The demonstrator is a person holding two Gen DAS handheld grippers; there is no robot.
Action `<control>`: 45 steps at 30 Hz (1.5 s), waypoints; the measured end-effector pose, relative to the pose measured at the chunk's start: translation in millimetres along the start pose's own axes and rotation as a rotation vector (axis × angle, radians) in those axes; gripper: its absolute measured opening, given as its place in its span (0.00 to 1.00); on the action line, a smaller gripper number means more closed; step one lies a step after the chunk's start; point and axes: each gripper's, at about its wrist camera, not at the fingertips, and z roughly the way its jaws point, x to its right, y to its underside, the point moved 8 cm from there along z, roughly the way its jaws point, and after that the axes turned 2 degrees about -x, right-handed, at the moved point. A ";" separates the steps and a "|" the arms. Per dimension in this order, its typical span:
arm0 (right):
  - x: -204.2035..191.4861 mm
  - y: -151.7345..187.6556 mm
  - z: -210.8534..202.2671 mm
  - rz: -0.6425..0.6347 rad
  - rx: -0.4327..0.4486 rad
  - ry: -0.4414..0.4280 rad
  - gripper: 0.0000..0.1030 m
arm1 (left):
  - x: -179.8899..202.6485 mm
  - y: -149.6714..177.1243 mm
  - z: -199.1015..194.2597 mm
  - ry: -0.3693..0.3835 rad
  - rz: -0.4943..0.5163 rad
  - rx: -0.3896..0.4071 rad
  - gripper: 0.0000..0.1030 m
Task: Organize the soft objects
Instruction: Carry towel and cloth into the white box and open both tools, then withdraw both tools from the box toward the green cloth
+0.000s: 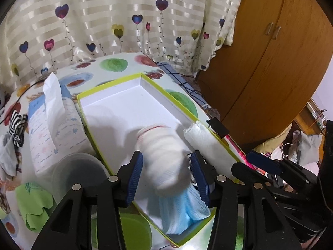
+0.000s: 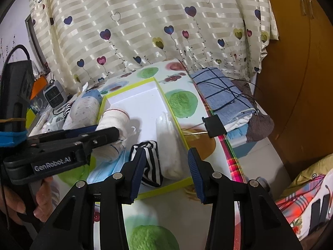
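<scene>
Box [image 2: 177, 123] holding white sock [image 1: 164, 152], towel [image 2: 172, 145], striped sock [image 2: 150, 162], both jaws apart.

box [image 1: 129, 104]: matt white card inside, lime edges
rolled sock [image 1: 166, 152]: soft knit cloth
curtain [image 1: 104, 20]: shiny satin stripes
wardrobe [image 1: 270, 62]: smooth wood
counter [image 2: 183, 218]: glossy printed cover

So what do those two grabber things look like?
Each is a black plastic clamp with two fingers ending in ribbed dark-blue pads, plus round silver screws on the joints. The left gripper, seen from the side, has white lettering, "GenRobot.AI", and a bright blue band with a rubber band behind it. The right gripper looks the same from its own camera.
</scene>
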 end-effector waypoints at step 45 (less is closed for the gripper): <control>-10.5 44.3 12.6 -0.145 -0.157 0.021 0.30 | -70.0 36.3 -90.0 -0.015 -0.132 0.124 0.50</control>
